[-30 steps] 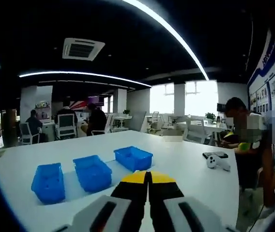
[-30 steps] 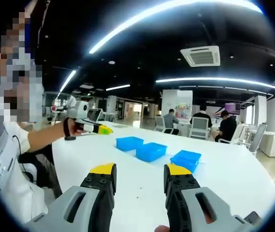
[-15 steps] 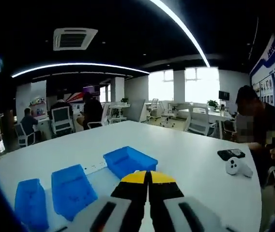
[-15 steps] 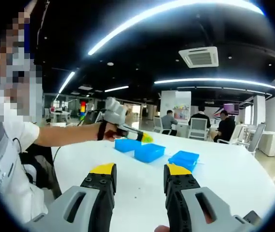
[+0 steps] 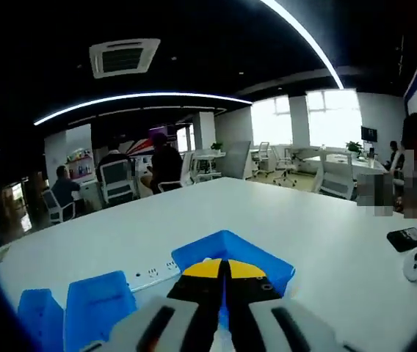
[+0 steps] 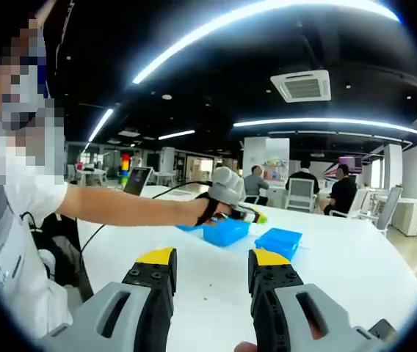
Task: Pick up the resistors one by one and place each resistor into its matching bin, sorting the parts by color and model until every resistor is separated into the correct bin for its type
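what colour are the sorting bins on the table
Blue; the bins show best in the left gripper view.

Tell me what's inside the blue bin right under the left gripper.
The shut left gripper hovers over the nearest blue bin. Its visible rim and inner wall look bare blue, with no resistors seen. The gripper covers most of the bin's floor, so what lies there is hidden.

The right gripper [image 6: 211,273] rises from the bottom of the right gripper view over the white table [image 6: 355,271], its two yellow-tipped jaws standing apart with bare table between them. Beyond it, a person's arm [image 6: 128,210] reaches from the left and holds the left gripper [image 6: 256,217] above the middle blue bin [image 6: 225,232]. A second blue bin [image 6: 283,240] lies just to the right of that middle bin, and the edge of a third one [image 6: 188,227] shows on its left, under the arm.
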Motion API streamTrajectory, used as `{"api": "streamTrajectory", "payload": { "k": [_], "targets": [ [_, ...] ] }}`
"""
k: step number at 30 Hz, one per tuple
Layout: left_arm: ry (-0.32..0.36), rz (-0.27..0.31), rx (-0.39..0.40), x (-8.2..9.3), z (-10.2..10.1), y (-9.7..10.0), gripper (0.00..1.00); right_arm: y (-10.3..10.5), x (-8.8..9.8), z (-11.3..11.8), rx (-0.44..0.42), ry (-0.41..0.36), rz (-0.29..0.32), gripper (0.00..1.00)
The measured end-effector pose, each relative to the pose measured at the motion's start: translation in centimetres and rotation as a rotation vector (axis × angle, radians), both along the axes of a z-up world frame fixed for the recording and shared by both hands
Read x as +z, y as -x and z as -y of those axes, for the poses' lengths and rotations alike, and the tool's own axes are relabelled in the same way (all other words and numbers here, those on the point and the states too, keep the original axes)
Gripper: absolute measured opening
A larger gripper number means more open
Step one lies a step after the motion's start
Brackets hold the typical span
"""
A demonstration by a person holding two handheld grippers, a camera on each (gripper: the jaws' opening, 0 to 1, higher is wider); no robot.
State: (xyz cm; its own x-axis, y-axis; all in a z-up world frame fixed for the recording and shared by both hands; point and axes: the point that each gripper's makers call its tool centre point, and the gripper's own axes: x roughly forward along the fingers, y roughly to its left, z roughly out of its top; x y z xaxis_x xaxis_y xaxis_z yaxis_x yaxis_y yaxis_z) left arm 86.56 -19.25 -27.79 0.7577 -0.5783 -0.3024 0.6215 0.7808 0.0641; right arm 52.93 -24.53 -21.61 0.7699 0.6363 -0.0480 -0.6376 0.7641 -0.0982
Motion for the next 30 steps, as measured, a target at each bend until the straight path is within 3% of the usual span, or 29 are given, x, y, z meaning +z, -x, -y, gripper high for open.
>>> {"api": "streamTrajectory", "payload": {
  "k": [3,7,11,19,24,30],
  "targets": [
    [0.053,-0.060,-0.023,-0.4,0.6,0.3,0.18,-0.1,0.0,0.1,-0.002,-0.001,-0.002,0.41],
    [0.050,-0.037,-0.038,0.1,0.4,0.6,0.37,0.1,-0.1,0.0,-0.001,-0.001,-0.002,0.41],
    [0.052,-0.022,-0.054,0.8,-1.0,2.7,0.38,0.8,0.0,-0.5,0.001,0.001,0.002,0.41],
    [0.095,0.004,-0.166,3.8,-4.1,9.2,0.47,2.1,0.1,-1.2,0.005,0.006,0.004,0.41],
    [0.168,0.036,-0.220,6.1,-8.1,14.7,0.49,2.3,0.2,-1.3,0.002,0.007,0.004,0.41],
    [0.260,0.072,-0.233,8.0,-13.0,19.9,0.51,2.3,0.4,-1.4,0.002,0.007,0.003,0.41]
  ]
}}
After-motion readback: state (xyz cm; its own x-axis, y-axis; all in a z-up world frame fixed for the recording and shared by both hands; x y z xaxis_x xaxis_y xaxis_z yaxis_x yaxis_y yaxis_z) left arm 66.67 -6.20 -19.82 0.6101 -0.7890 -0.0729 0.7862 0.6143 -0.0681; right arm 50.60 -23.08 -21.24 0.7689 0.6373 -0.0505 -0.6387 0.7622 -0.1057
